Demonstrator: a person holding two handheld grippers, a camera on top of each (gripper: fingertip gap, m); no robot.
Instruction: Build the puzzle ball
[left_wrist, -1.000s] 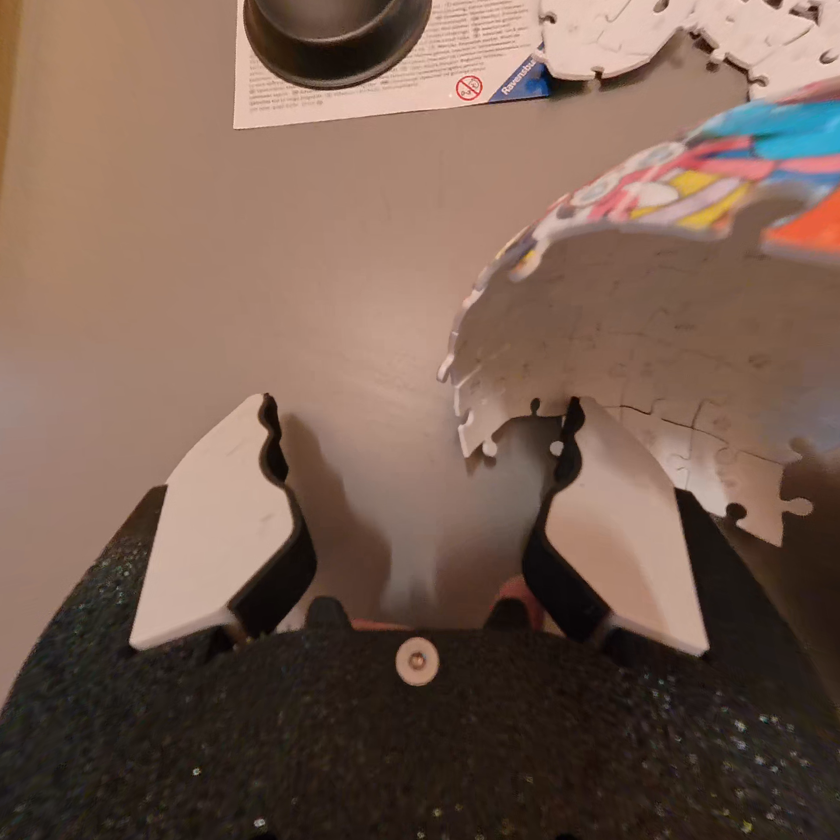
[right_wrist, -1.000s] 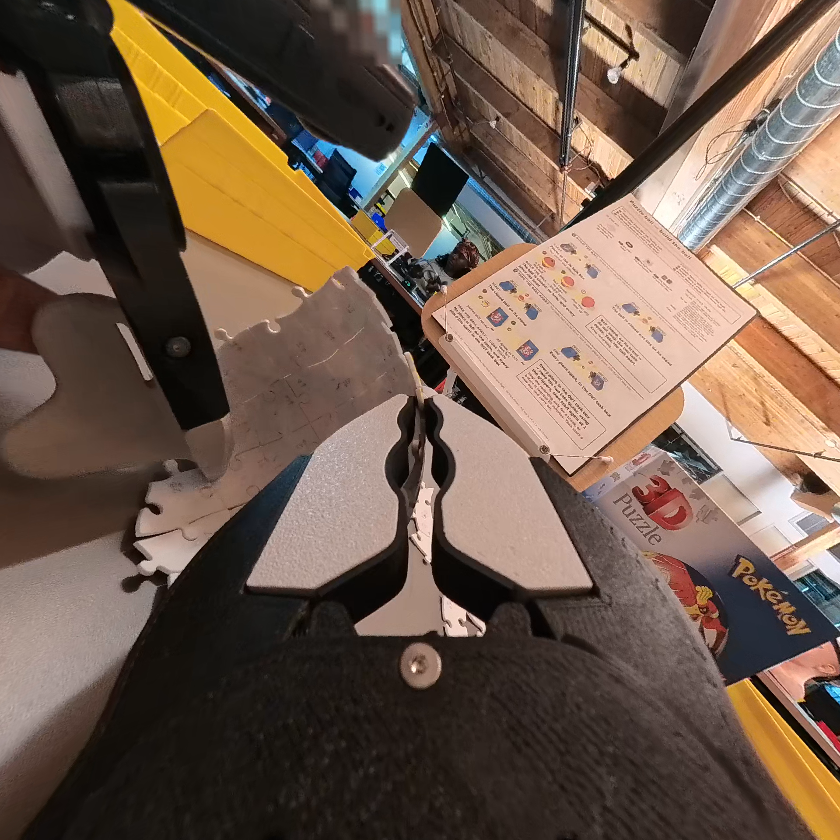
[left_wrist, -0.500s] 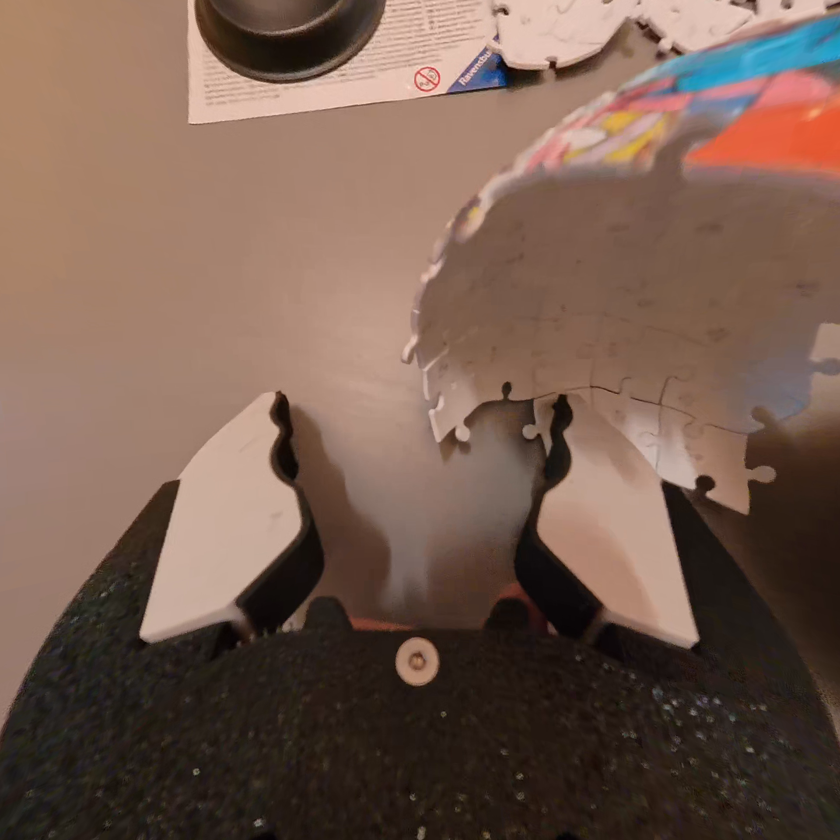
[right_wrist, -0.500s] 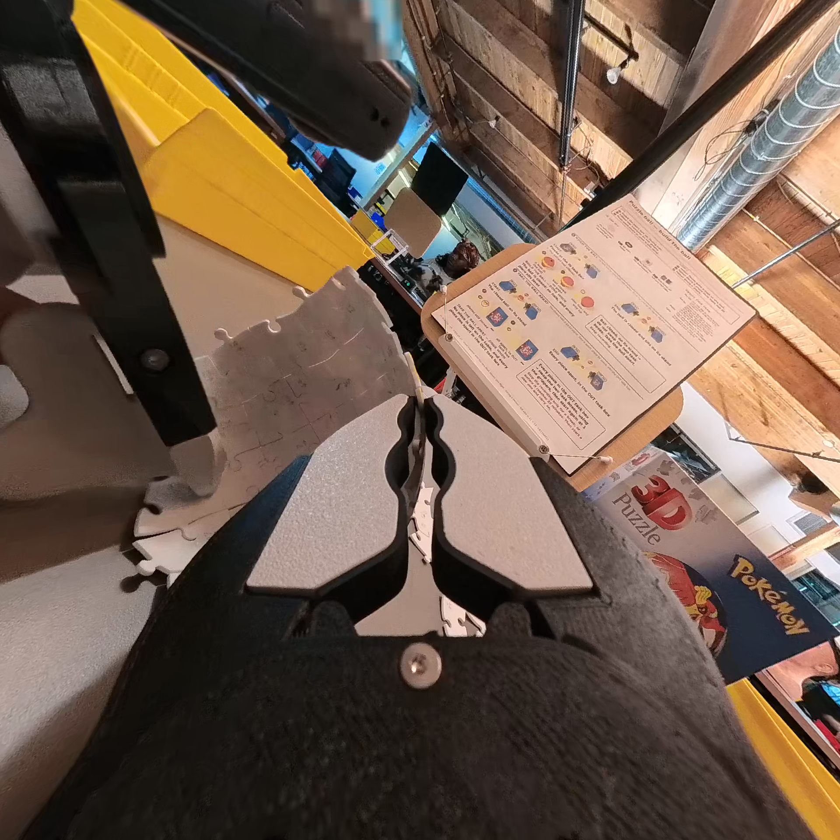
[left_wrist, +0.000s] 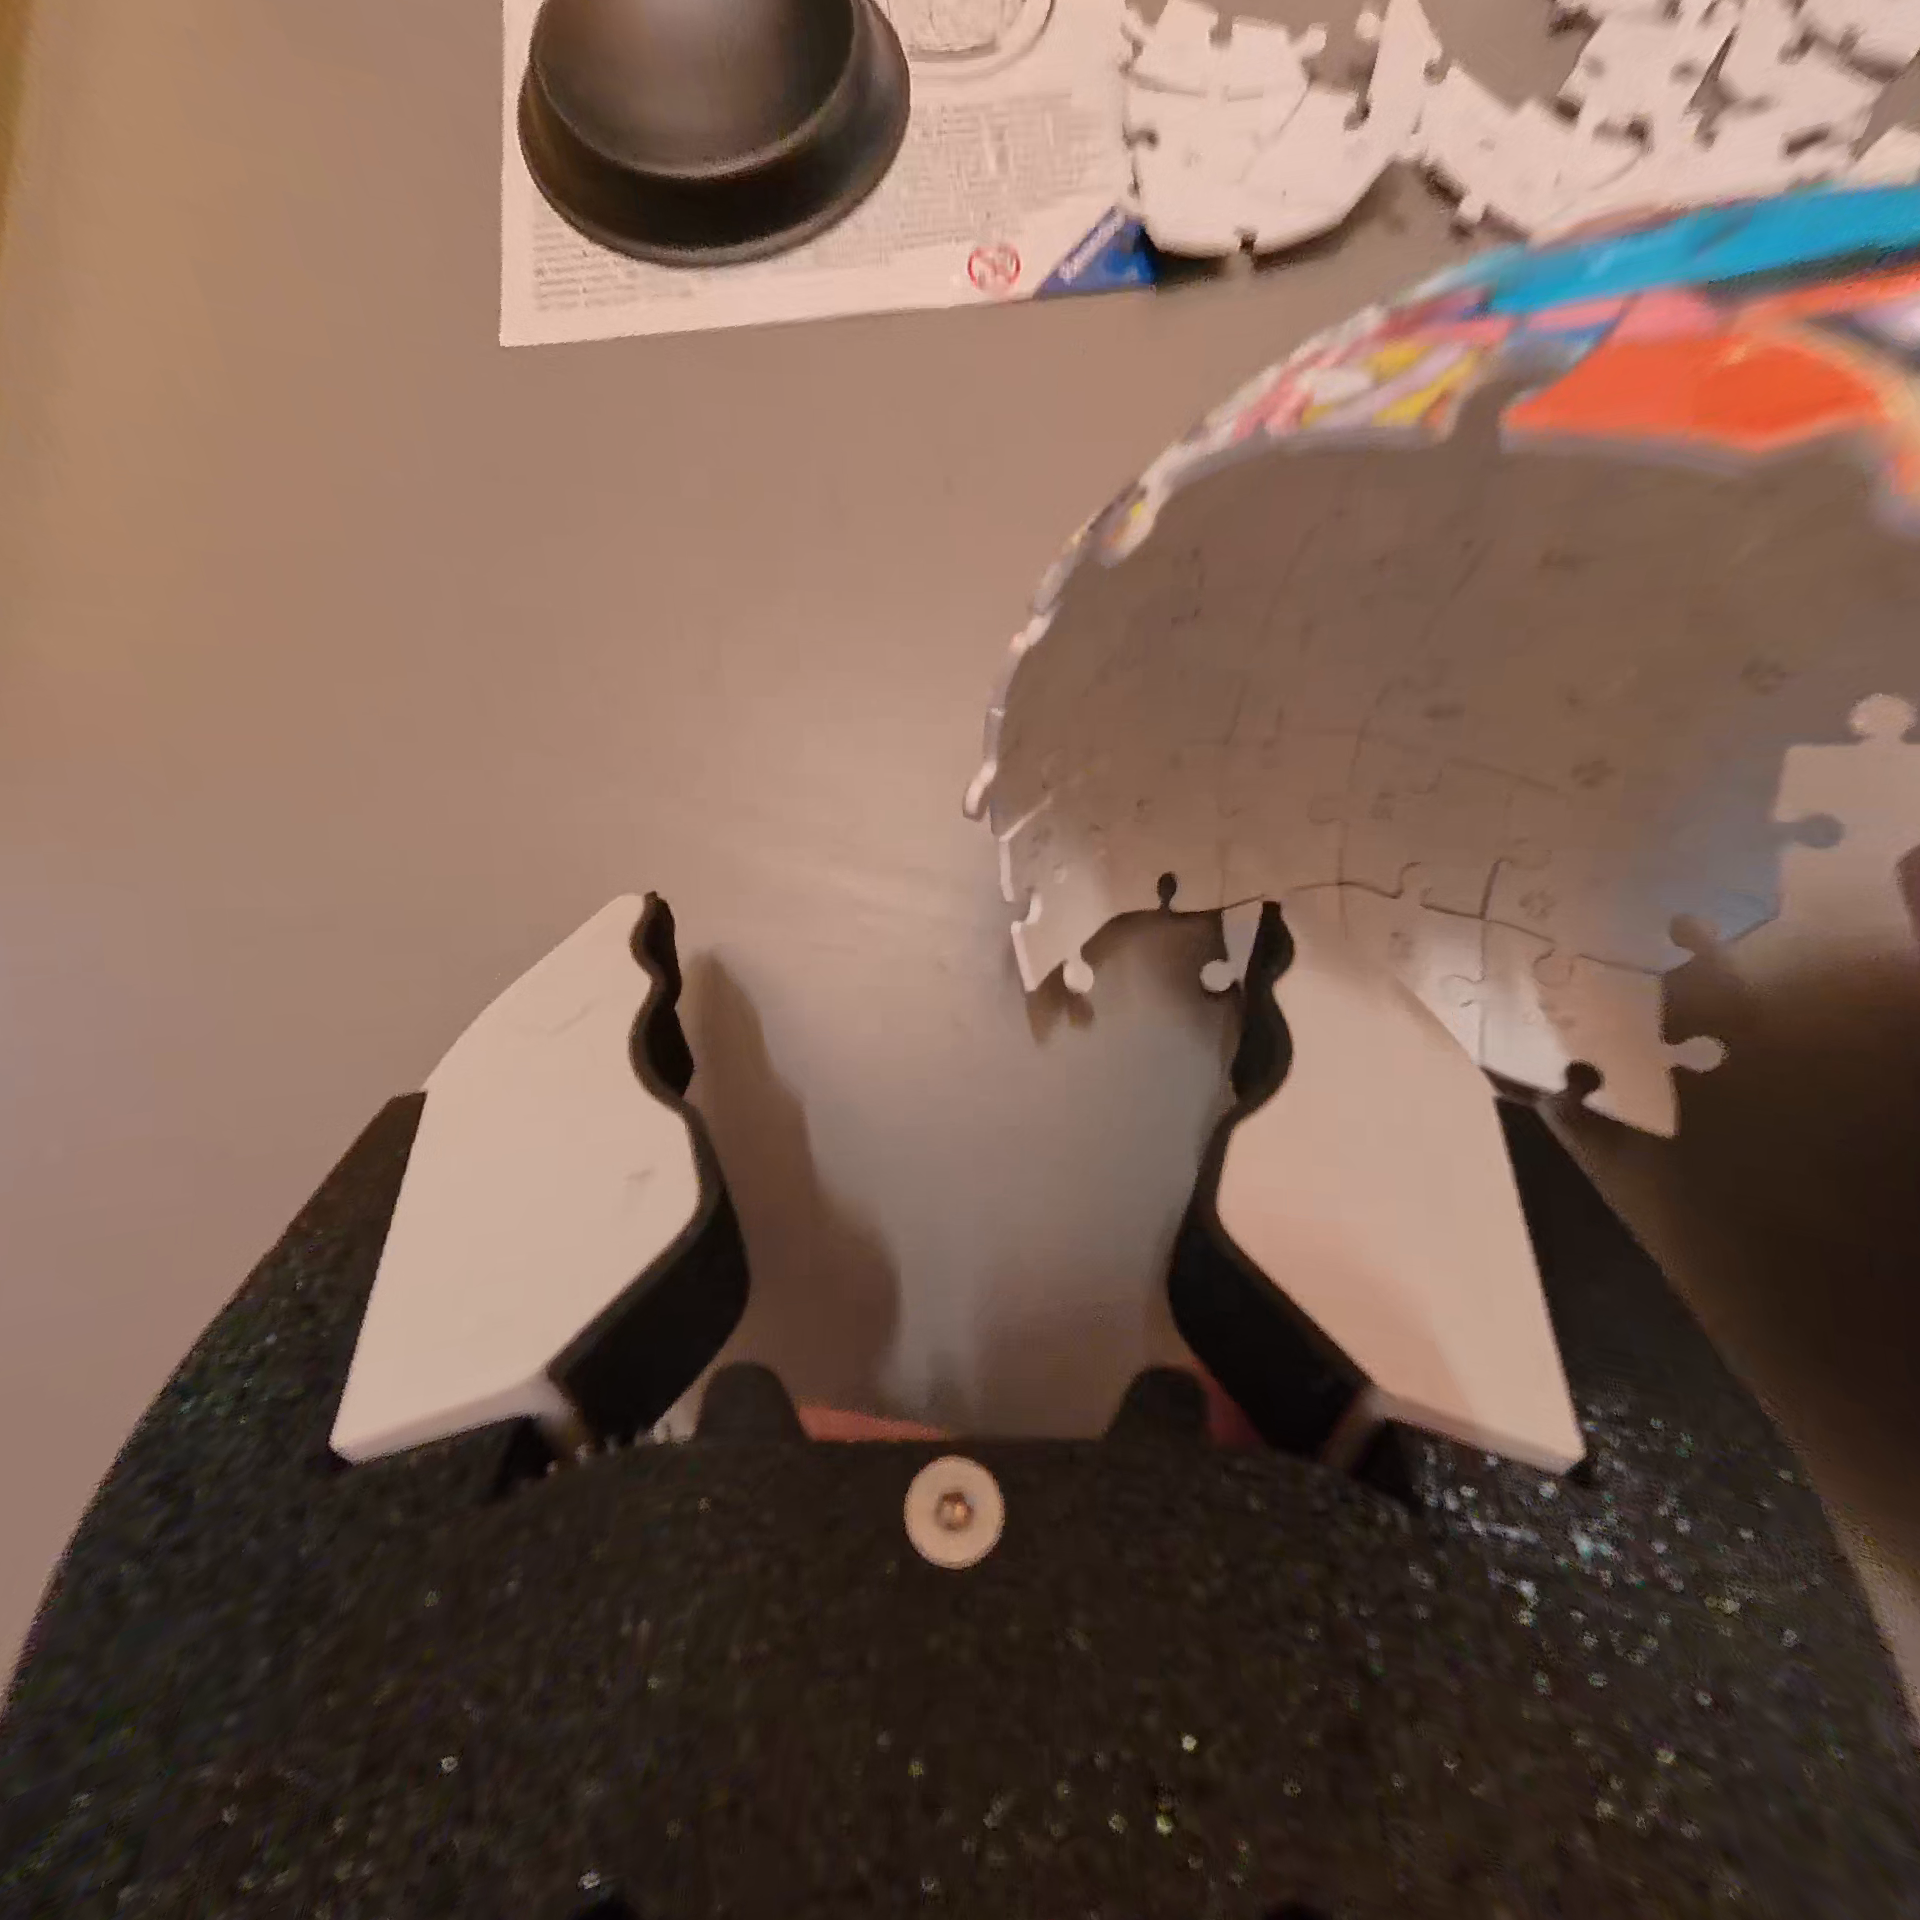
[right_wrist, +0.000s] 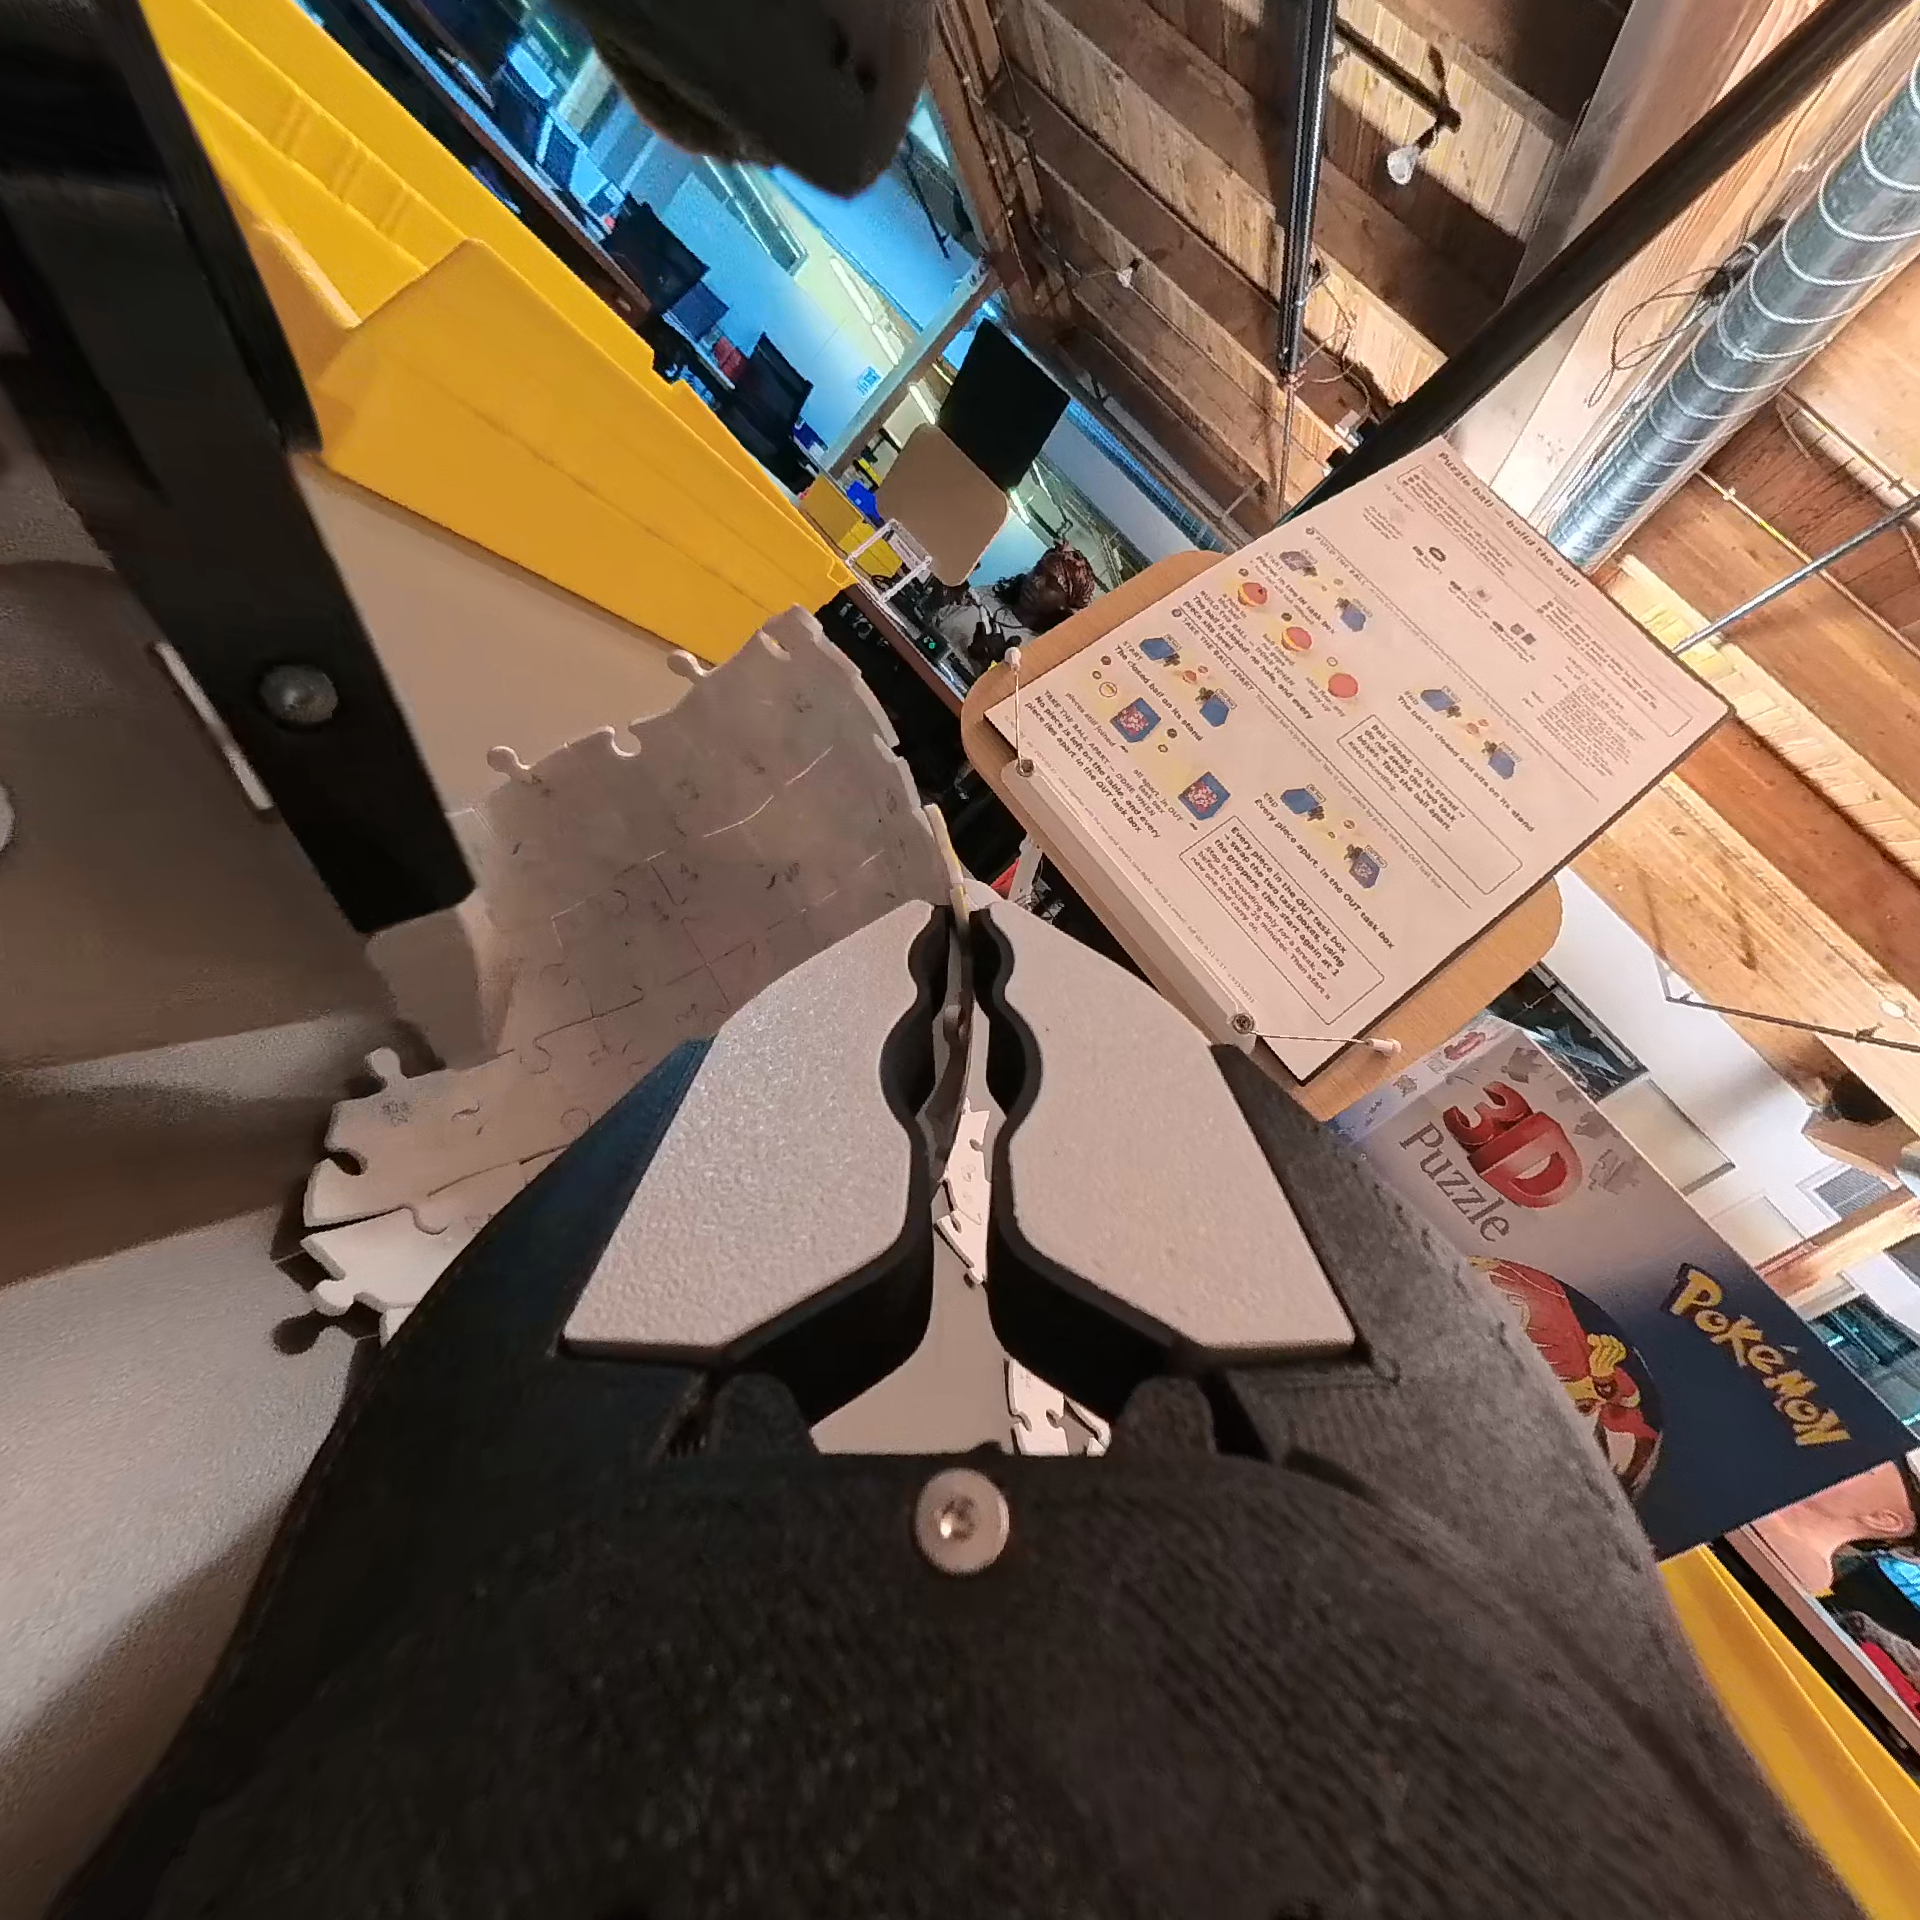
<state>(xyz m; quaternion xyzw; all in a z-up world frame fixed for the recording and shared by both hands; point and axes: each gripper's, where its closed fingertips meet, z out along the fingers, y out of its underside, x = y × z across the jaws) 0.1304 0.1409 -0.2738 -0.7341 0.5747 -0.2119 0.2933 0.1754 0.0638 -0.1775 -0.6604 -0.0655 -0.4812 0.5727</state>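
While the left tongs (left_wrist: 961, 935) stand wide apart over the grey desk (left_wrist: 416, 623) with nothing between them, the right tongs (right_wrist: 964, 920) are clamped on the edge of the curved puzzle shell (right_wrist: 675, 883). That shell (left_wrist: 1403, 748), white inside and brightly coloured outside, is held above the desk, its jagged lower rim just beside the left tongs' right finger (left_wrist: 1351, 1143). Farther back on the desk lie a black stand (left_wrist: 717, 135) on a printed leaflet (left_wrist: 831, 249) and white assembled sections (left_wrist: 1247, 135). Behind the right tongs stand an instruction board (right_wrist: 1351, 748) and a puzzle box (right_wrist: 1610, 1299).
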